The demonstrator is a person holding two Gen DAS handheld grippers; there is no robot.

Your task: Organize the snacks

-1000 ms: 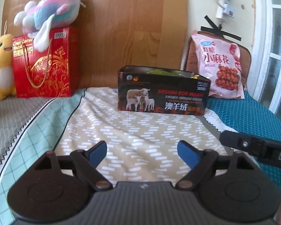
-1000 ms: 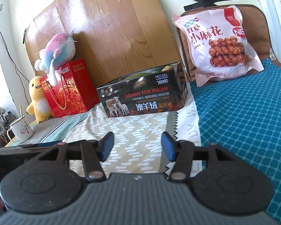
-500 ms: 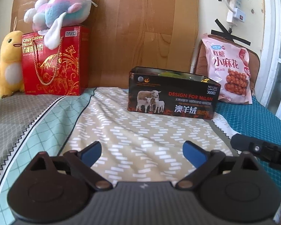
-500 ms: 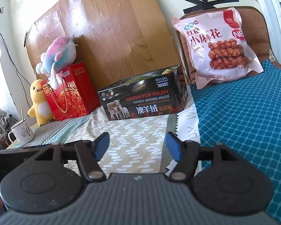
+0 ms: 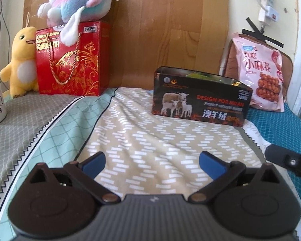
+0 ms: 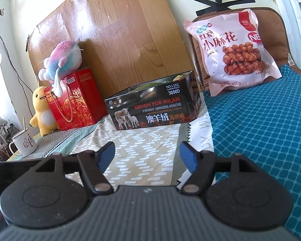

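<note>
Both tongs, left tongs (image 5: 152, 161) and right tongs (image 6: 147, 153), are opening wider than a second ago with nothing between them; the pink snack bag (image 6: 233, 50) leans untouched beyond the black box (image 6: 152, 105), so grasping seems next.

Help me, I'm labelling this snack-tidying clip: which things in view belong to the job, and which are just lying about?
Belong to the job:
- pink snack bag
- black open box
- red cashew biscuit box
- left gripper and right gripper, jaws opening, nothing between them

Just lying about:
- yellow duck plush
- pink and blue plush
- white mug
</note>
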